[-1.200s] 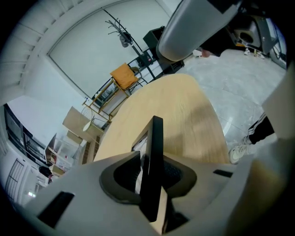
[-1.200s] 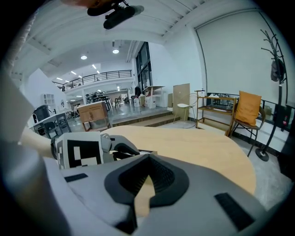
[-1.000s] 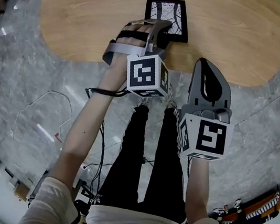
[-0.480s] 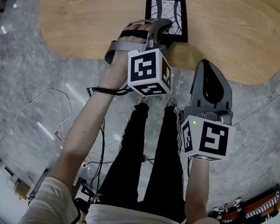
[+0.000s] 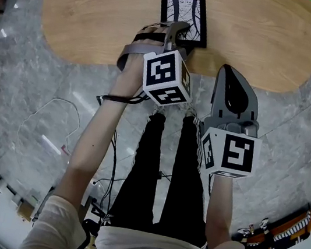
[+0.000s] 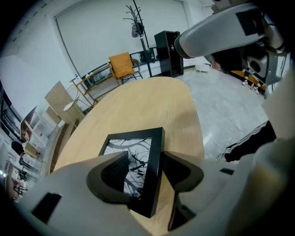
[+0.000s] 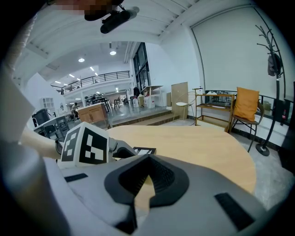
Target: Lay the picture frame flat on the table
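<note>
One picture frame (image 5: pixel 184 18) lies flat, face up, on the wooden table (image 5: pixel 91 15), close to the table's near edge. Its long axis runs from about 6 o'clock to just short of 12 in the head view, with a short end toward the person.

Nearest the person, the right gripper (image 5: pixel 228 71) hangs over the floor short of the table edge, at about 4 o'clock from the frame. Its jaws are closed tip to tip with nothing between them.

Farther out, the left gripper (image 5: pixel 182 31) is tipped down over the frame's near end. Its jaws have just been opening and now stand wide. They straddle the frame's right-hand rail, one pad over the glass and the other just outside the rail. Neither pad presses on the frame.

The head view hides that gap under the gripper's body; only the left gripper view shows it. That view also shows an orange chair (image 6: pixel 122 64) and a coat stand (image 6: pixel 136 23) at 12 o'clock beyond the table. The right gripper view shows the frame as a thin dark sliver on the tabletop.
</note>
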